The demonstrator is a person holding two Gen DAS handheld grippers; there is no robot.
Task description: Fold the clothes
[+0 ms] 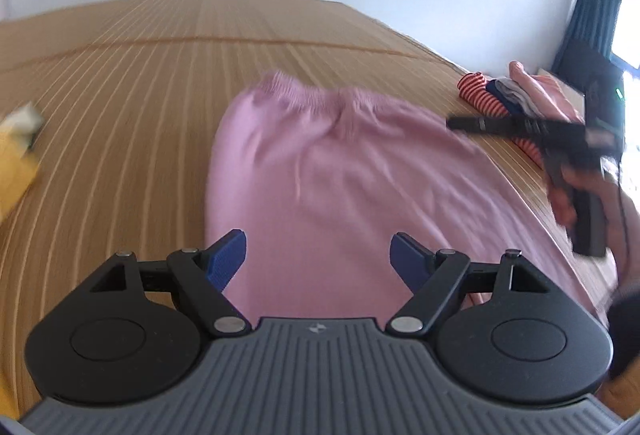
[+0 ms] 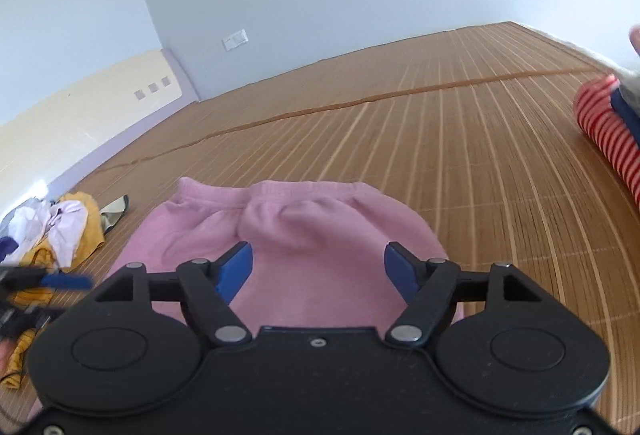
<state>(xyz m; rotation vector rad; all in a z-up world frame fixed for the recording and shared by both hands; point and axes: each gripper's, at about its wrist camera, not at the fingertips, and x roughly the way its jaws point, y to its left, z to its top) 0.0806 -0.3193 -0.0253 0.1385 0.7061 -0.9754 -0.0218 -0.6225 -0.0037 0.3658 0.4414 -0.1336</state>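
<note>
While both of my grippers hang empty over it, the pink fleece garment with the gathered elastic waistband (image 1: 340, 171) lies flat on the striped bamboo mat (image 1: 132, 83), waistband at the far end. To its far left sits the loose heap of yellow and white clothes (image 2: 60, 231). My left gripper (image 1: 318, 259) stands wide with only pink cloth below its blue pads, none pinched. My right gripper (image 2: 318, 269), at the garment's right side, is likewise spread and holds nothing. Far right lies the pile of red-and-white striped and dark blue clothes (image 1: 492, 95). I judge the risk is a crooked fold: closing on only the top layer, or at uneven edges, would drag and bunch it. Both grippers tilt gently downward, my hand (image 1: 568, 199) around the right handle.
</note>
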